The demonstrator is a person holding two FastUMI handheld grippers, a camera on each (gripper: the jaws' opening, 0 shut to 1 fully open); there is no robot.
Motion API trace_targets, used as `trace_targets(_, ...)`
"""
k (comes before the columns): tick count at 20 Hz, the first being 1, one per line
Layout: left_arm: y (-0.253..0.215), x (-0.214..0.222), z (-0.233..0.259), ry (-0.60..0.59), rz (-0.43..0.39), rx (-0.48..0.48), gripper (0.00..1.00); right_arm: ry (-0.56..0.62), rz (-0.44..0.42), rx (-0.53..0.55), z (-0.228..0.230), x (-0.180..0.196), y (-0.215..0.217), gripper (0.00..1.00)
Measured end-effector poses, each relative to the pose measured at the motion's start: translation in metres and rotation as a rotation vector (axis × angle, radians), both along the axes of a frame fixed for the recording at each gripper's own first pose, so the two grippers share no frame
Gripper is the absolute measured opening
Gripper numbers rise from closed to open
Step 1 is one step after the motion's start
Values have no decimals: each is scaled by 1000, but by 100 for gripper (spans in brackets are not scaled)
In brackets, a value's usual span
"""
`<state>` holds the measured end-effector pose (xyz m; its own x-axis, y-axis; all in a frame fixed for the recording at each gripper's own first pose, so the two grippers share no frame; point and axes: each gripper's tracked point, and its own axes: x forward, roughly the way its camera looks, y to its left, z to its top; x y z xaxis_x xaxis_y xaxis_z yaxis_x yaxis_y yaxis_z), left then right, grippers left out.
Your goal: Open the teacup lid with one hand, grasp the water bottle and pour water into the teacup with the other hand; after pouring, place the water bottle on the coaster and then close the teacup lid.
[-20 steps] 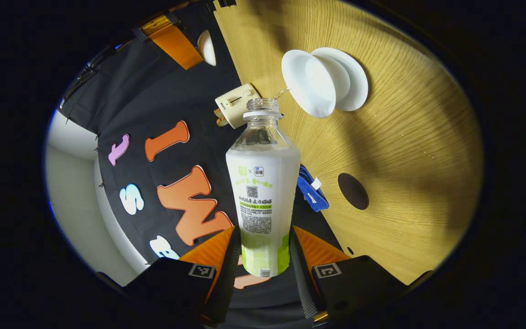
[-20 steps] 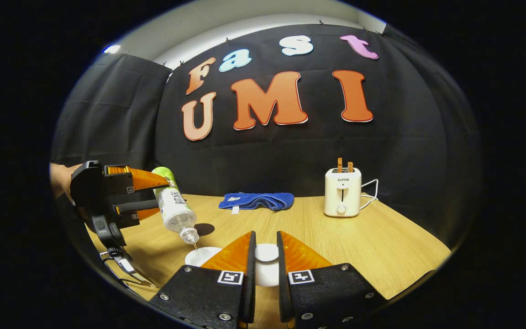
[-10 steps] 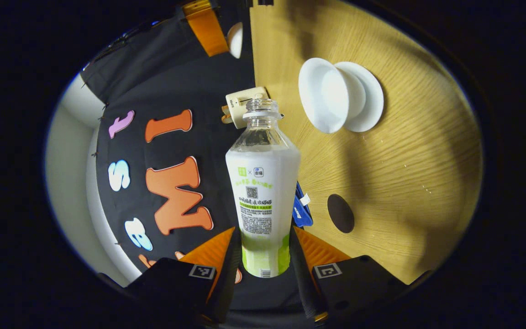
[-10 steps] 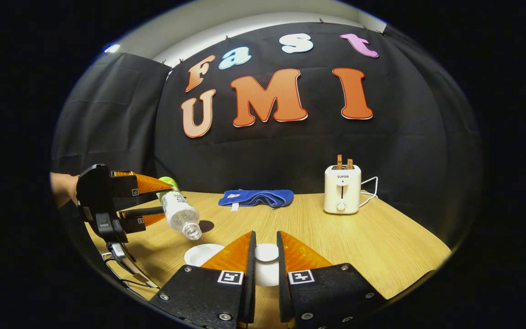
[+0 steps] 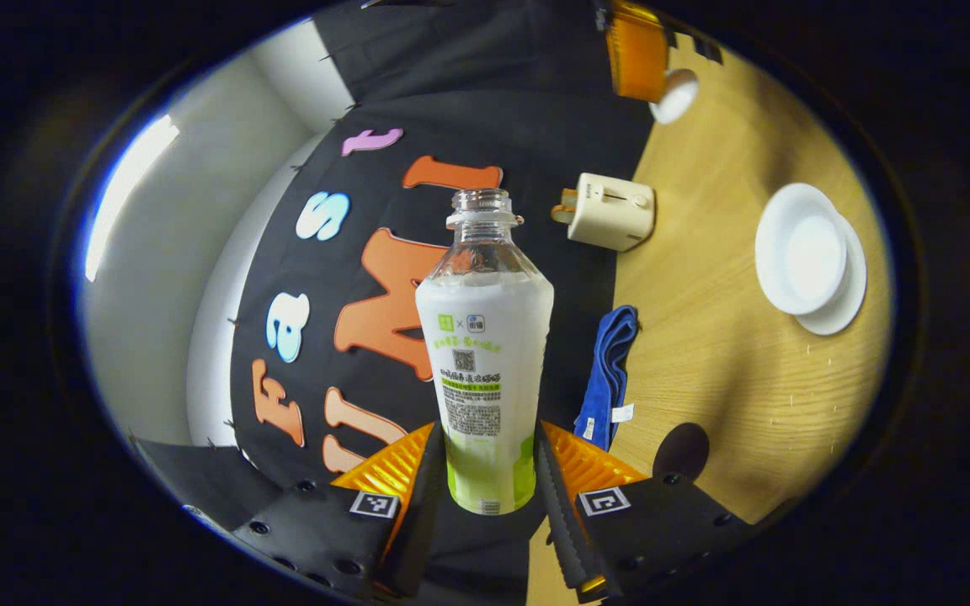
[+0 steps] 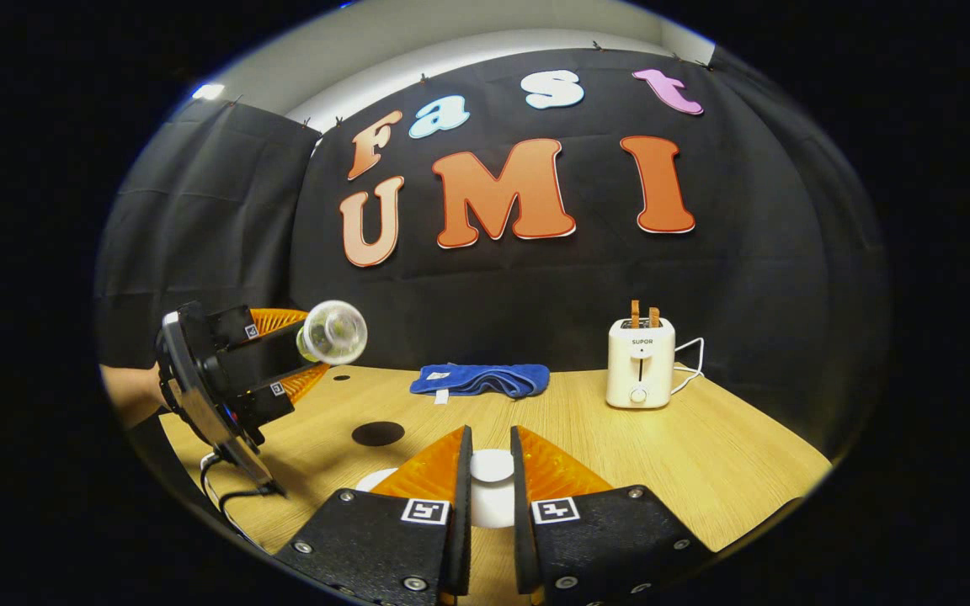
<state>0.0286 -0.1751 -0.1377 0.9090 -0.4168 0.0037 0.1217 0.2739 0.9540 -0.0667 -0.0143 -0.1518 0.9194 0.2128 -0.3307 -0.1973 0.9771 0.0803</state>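
Observation:
My left gripper [image 5: 485,433] is shut on the lower body of the uncapped water bottle [image 5: 485,337], which has a white and green label. In the right gripper view that bottle [image 6: 332,332] lies roughly level, its open mouth facing this camera, above the table's left side and raised over the dark round coaster [image 6: 377,433]. The white teacup [image 5: 801,252] stands open on its saucer [image 5: 843,307], well off the bottle's mouth. My right gripper [image 6: 490,439] is shut on the white lid [image 6: 492,465], held above the table; its fingers hide most of the teacup [image 6: 374,480].
A cream toaster [image 6: 640,372] with a cord stands at the back right of the wooden table [image 6: 704,454]. A folded blue cloth [image 6: 480,379] lies at the back centre. A cable [image 6: 228,492] trails from the left gripper near the table's front left edge.
The bottle has tipped back from its downward pour over the teacup to roughly level and has moved up and left, away from the cup. The right gripper still holds the lid in place.

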Motion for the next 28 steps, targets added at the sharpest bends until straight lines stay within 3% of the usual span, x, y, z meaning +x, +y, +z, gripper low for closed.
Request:
trace_targets(5,13,23,26,93,60,-356,63,-1,11,11,-1,6,12,22)
trace_targets(6,16,29,25,126,81,-417,63,-2,14,14,0,8,14,17)
trace_targets(7,19,38,24,159,102,-479,63,-3,18,15,-1,9,16,22)
trace_targets(10,25,61,8,311,162,-687,59,-7,29,13,-1,12,21,22)
trace_targets(14,35,85,-24,508,243,-925,63,-3,38,13,-3,15,26,22)
trace_targets(15,36,88,-33,549,260,-957,60,-2,40,12,-4,15,27,22)
trace_targets(19,40,93,-73,673,326,-1028,63,4,55,23,-8,15,32,22)
trace_targets(20,39,92,-81,699,340,-1037,60,8,57,23,-9,15,34,22)
trace_targets(28,35,86,-130,857,406,-1058,60,27,85,22,-14,13,44,22)
